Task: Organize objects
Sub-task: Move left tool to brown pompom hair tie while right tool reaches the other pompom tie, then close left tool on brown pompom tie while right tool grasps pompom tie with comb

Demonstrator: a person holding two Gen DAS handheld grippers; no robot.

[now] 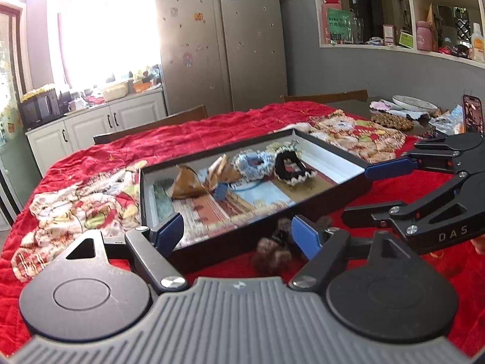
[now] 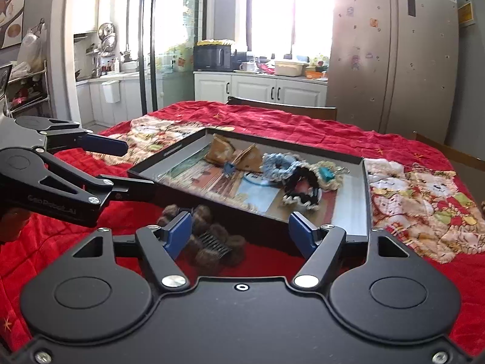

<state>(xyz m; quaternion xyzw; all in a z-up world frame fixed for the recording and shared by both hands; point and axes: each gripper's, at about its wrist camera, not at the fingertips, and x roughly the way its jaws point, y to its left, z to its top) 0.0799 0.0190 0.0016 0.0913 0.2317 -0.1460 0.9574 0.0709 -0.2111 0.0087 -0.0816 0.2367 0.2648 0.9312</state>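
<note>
A shallow black tray point(image 1: 142, 200) point(image 2: 368, 200) lies on the red quilted cloth. Inside it are a brown bow clip point(image 1: 206, 179) point(image 2: 233, 153), a blue scrunchie point(image 1: 253, 163) point(image 2: 279, 165) and a black lace-edged scrunchie point(image 1: 292, 168) point(image 2: 303, 191). A brown furry comb clip point(image 1: 272, 251) point(image 2: 209, 242) rests on the cloth just in front of the tray. My left gripper point(image 1: 236, 233) point(image 2: 127, 166) is open at the tray's near-left rim. My right gripper point(image 2: 241, 236) point(image 1: 366, 192) is open, the furry clip low between its fingers, nearer the left one. Neither holds anything.
Patchwork cat cloths point(image 1: 75, 206) point(image 2: 424, 200) lie on both sides of the tray. A phone point(image 1: 472, 115), a white bowl point(image 1: 413, 103) and a beaded mat point(image 1: 392, 121) crowd the far right corner. Wooden chair backs point(image 2: 282, 107) stand behind the table.
</note>
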